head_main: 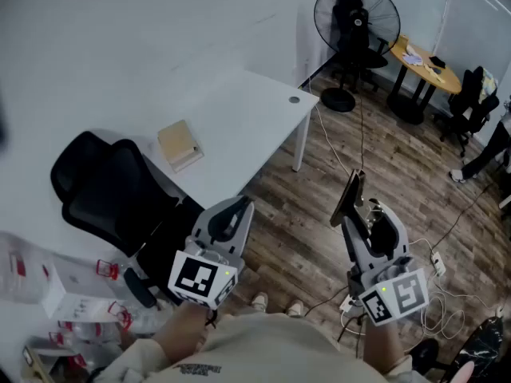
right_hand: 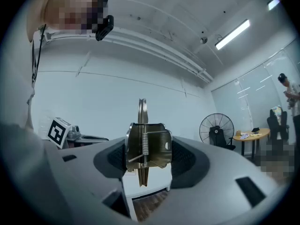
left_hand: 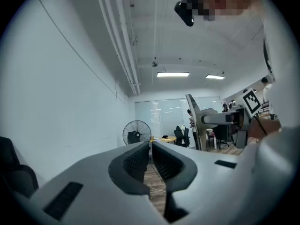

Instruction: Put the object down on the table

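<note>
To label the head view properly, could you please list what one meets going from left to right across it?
In order: black office chair → tan box on the white desk → metal clip held by the right gripper → round wooden table.

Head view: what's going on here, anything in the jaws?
A person holds a gripper in each hand beside a white table. The right gripper has its jaws closed on a metal spring clip, held up in the air with wood floor behind it in the head view; it is not yet set down. The left gripper has its jaws together with nothing between them. A tan box lies on the table.
</note>
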A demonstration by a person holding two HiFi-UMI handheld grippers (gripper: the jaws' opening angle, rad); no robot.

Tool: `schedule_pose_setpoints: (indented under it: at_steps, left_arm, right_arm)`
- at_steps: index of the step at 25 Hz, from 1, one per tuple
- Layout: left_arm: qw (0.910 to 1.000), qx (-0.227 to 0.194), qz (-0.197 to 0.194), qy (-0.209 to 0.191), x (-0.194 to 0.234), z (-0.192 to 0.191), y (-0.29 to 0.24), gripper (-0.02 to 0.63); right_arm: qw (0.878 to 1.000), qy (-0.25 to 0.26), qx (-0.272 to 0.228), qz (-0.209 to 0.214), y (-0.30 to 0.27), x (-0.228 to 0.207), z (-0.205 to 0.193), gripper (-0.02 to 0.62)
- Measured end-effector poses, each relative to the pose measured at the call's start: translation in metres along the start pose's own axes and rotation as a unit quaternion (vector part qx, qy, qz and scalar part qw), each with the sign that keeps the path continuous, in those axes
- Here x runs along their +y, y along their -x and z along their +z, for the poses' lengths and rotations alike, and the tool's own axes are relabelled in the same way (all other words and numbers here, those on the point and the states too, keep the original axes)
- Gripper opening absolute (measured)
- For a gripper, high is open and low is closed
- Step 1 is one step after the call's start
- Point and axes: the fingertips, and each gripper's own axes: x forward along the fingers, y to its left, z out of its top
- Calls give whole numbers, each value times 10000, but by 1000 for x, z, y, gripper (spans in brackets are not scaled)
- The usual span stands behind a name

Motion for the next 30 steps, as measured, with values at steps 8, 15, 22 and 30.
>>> schedule_pose_setpoints:
  at_steps: [8,15,22,30]
  left_arm:
    - [9999,36,125,48,-13,-1,-8,38]
    - [9997,88,207,86,-41,-9,-19,38]
    - [9993,94,353,119,-59,-12,-29,38]
    - [9995,254,168,77,-71,-27,-57,38]
  right_arm:
    - [9995,-291,-135,7,10,-17,-3,239]
    - [9992,-395,-49,79,31,-41,-12,239]
    - [9983,-575,43,61,48,-65,-24,239]
    - [9960,-888,13,-61,41,-97,-34,239]
